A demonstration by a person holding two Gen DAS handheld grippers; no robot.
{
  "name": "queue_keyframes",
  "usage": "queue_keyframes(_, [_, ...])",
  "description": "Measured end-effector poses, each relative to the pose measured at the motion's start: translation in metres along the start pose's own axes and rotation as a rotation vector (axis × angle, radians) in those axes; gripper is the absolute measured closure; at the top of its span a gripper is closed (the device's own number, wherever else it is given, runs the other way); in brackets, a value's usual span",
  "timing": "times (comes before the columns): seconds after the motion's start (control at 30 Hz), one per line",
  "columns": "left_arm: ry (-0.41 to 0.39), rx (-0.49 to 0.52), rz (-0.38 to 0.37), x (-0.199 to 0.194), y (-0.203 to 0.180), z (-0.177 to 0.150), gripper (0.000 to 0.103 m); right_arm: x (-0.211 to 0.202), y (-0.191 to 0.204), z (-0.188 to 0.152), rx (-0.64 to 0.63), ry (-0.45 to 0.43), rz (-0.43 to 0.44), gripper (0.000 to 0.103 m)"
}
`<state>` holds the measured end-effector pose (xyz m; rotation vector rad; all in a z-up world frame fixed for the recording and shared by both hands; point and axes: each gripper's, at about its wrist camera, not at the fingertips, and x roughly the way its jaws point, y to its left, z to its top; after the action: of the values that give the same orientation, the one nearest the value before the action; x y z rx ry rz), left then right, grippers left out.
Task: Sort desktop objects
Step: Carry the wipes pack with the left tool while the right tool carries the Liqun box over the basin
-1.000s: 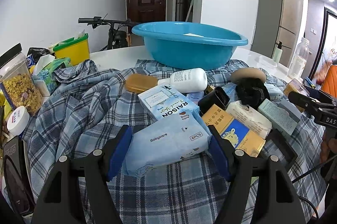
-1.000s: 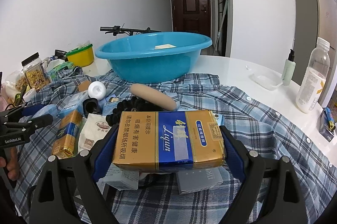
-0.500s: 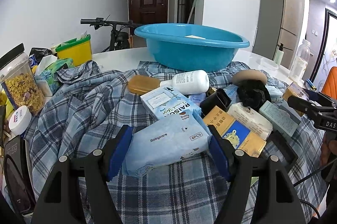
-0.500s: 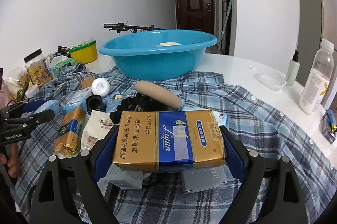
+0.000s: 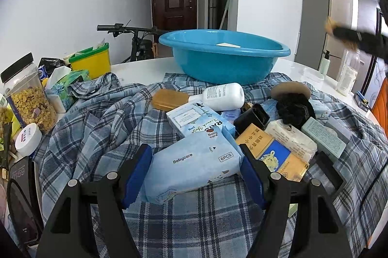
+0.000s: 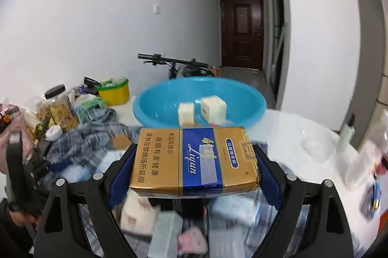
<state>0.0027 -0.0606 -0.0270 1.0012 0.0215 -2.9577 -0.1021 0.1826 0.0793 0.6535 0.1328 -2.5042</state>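
Note:
My left gripper (image 5: 195, 173) is shut on a light blue Babycare wipes pack (image 5: 191, 164) that rests on the plaid shirt (image 5: 97, 127). My right gripper (image 6: 194, 166) is shut on a gold and blue Liqun cigarette carton (image 6: 194, 158) and holds it high above the pile, in front of the blue basin (image 6: 198, 103). Two white boxes (image 6: 213, 107) lie in the basin. The basin also shows in the left wrist view (image 5: 223, 54), with the raised right gripper blurred at the upper right (image 5: 351, 36).
On the shirt lie a white bottle (image 5: 223, 95), a Raison box (image 5: 198, 120), a gold box (image 5: 271, 151), a black scrunchie (image 5: 294, 107) and other packs. A cereal jar (image 5: 29, 98) and a yellow tub (image 5: 93, 60) stand at the left. A clear bottle (image 5: 346, 76) stands at the right.
My right gripper has lifted the cigarette carton well up from the pile and toward the basin, whose inside now shows. My left gripper still holds the wipes pack in place.

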Motion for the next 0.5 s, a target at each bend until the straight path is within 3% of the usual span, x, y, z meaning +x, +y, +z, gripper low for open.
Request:
queue_keyframes(0.17, [0.012,-0.007,0.041,0.002,0.0,0.0,0.029,0.005,-0.008,0.056,-0.035,-0.044,0.036,0.015])
queue_keyframes(0.3, [0.027,-0.004,0.082,0.005,0.0,0.0,0.029,0.032,-0.018,0.097,-0.109,0.013,0.066,0.015])
queue_keyframes(0.5, [0.038,0.022,0.135,0.008,-0.004,0.0,0.029,0.056,-0.039,0.12,-0.056,-0.034,0.116,0.015])
